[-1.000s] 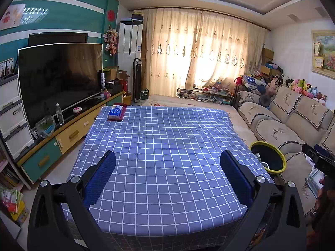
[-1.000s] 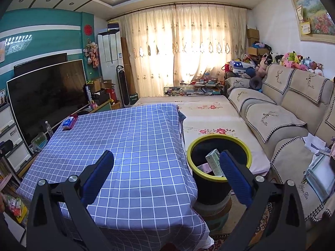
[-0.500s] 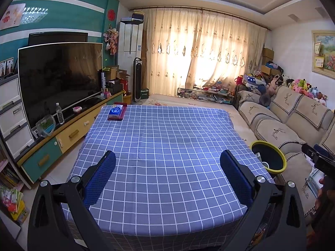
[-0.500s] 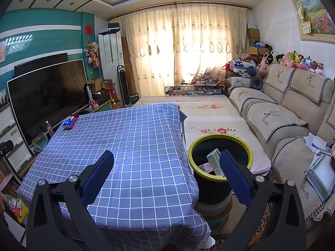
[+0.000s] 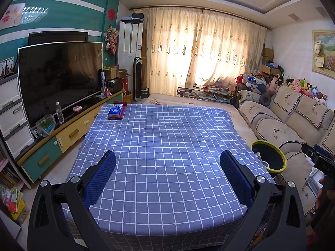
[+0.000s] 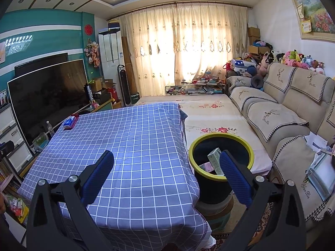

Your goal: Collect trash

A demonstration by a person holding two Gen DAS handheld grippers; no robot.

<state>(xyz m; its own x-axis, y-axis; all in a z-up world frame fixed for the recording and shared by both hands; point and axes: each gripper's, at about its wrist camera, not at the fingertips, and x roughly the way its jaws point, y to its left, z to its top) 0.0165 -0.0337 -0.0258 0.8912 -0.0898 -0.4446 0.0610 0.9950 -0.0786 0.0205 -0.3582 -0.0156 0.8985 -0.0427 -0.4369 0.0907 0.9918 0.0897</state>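
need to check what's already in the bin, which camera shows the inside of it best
The right wrist view. It looks down into the yellow-rimmed trash bin, showing a pale carton and a pink item inside. The left wrist view catches the bin at the right edge, mostly dark inside.

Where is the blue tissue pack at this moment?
The blue tissue pack lies on a red holder at the far left corner of the checked tablecloth, next to the TV cabinet; the right wrist view shows it there too.
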